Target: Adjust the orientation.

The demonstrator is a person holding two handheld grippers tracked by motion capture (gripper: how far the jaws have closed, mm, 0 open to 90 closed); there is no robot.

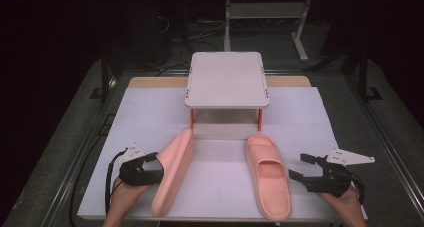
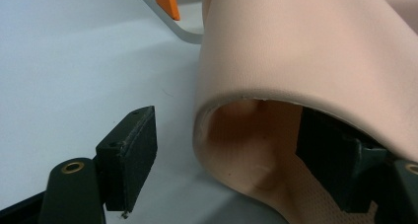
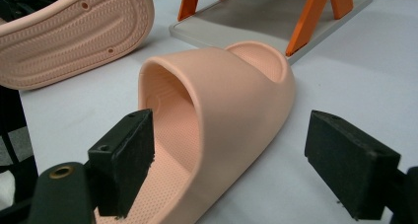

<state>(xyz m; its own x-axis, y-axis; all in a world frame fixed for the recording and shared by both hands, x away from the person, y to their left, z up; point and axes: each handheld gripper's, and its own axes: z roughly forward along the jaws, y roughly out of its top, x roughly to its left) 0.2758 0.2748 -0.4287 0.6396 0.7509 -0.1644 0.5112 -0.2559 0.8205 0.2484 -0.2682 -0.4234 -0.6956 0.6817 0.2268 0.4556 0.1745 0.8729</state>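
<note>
The left tool [image 1: 150, 167] stood with its jaws wide apart around the strap of the left pink foam slipper [image 1: 173, 169]. In the left gripper view one black jaw reached inside the strap opening and the other stood outside on the white table cover [image 1: 220, 157], clear of the foam. That slipper was tipped up on its edge, sole facing the person's right, near the front-left of the table [image 1: 145, 82]. To take it well, the jaws would likely need to close on the strap wall squarely, deep enough that the soft foam would not fold and slip out.

The right tool [image 1: 306, 169] was also wide open, just beside the right pink foam slipper [image 1: 268, 174], which lay flat, sole down. In the right gripper view its jaws straddled the strap, not yet touching it as far as could be told.

Both slippers ran lengthwise from the person toward the small white rack with orange legs [image 1: 226, 79]. The right slipper's toe pointed at the rack, which it almost touched. The tilted left slipper leaned slightly inward at its far end, probably also the toe, though the view left that unsure.
</note>
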